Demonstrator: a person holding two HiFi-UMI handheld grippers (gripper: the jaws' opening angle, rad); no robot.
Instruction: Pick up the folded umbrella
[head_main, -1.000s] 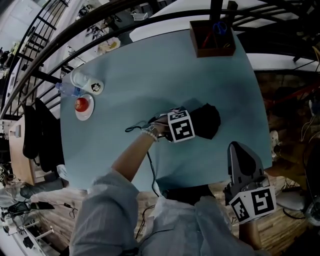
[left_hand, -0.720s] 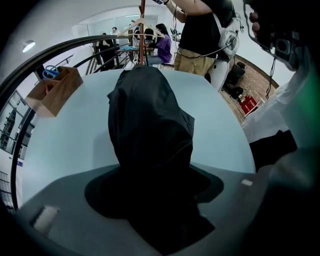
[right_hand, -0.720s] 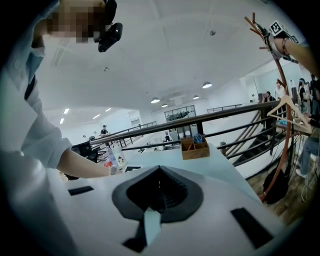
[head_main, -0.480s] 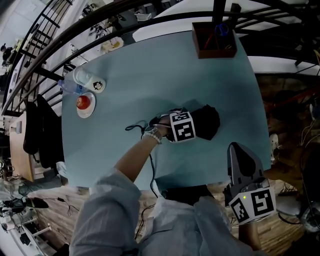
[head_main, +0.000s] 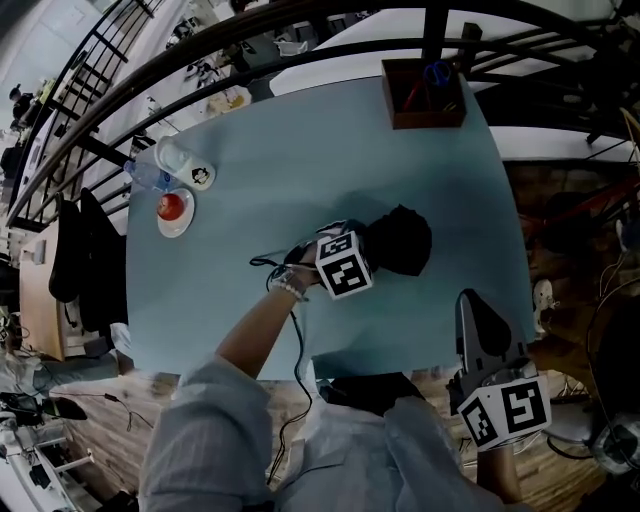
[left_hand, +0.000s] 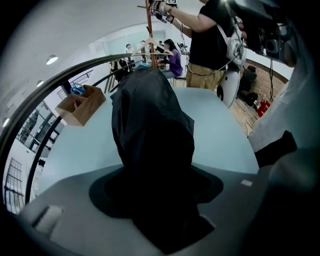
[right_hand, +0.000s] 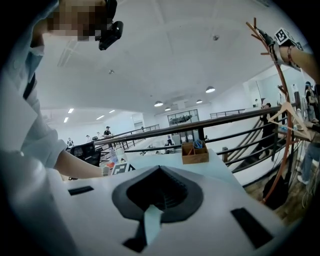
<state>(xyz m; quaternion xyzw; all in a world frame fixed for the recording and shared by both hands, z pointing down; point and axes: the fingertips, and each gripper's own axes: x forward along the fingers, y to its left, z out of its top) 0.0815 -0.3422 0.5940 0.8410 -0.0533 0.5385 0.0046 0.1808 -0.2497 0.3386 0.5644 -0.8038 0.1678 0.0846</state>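
Observation:
The folded umbrella (head_main: 402, 238) is a black bundle over the middle of the pale blue table (head_main: 300, 130). My left gripper (head_main: 375, 250) is shut on its near end, with the marker cube (head_main: 343, 265) just behind. In the left gripper view the umbrella (left_hand: 150, 125) rises from between the jaws of the left gripper (left_hand: 155, 200) and hides them. My right gripper (head_main: 478, 300) hangs off the table's near right edge, away from the umbrella. In the right gripper view, the right gripper (right_hand: 152, 210) has its jaws together and holds nothing.
A wooden box (head_main: 424, 92) with blue scissors stands at the table's far edge. At the left are a small plate with a red fruit (head_main: 173, 210), a cup (head_main: 200, 176) and a plastic bottle (head_main: 150, 177). A black railing (head_main: 150, 80) curves behind the table. A thin black cord (head_main: 265, 261) trails by my left wrist.
My left gripper has tilted and shifted slightly left with the umbrella in it. The right gripper has stayed in place.

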